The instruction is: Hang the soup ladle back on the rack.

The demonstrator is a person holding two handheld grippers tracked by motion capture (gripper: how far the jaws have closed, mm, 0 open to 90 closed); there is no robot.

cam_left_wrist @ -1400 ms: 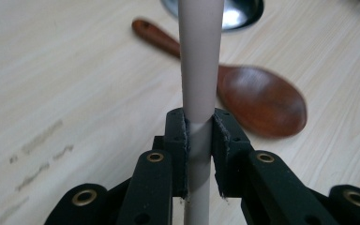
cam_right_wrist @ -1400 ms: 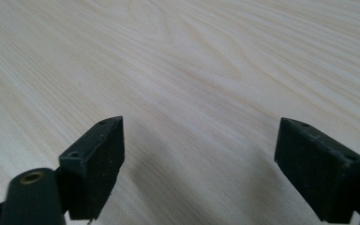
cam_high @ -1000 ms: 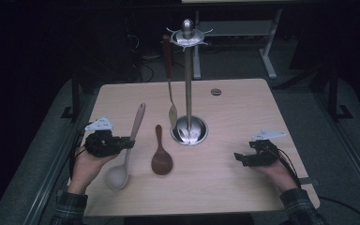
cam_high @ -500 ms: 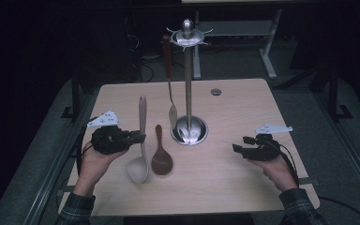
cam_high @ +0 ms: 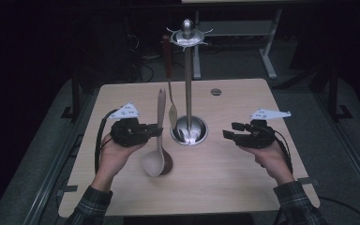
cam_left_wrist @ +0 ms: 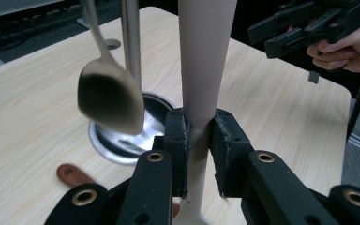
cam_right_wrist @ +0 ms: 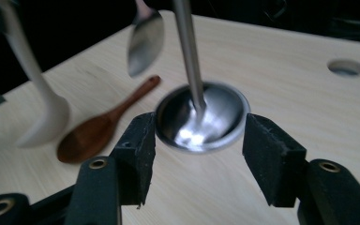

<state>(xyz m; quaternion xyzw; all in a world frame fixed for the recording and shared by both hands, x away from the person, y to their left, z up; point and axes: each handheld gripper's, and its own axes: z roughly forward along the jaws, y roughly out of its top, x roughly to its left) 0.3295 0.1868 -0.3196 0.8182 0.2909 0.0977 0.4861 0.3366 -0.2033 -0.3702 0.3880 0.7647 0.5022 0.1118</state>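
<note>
The left tool [cam_high: 155,131] grips the handle of a pale wooden spoon [cam_high: 158,136], holding it upright with the bowl hanging below the jaws, above the desk [cam_high: 243,187]. Just beyond it hangs a metal spoon [cam_left_wrist: 108,101] beside the rack's pole [cam_high: 188,89]; a dark wooden spoon [cam_right_wrist: 98,126] lies beneath. The right tool [cam_high: 228,131], well apart, has just been closing its jaws, nothing between them.

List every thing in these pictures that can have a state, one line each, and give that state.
left gripper: shut on the pale spoon's handle.
right gripper: open, nothing between its jaws, which have just been closing.
pale spoon: held upright, bowl down, handle up.
dark wooden spoon: lying flat on the table.
metal spoon: hanging from the stand.
</note>
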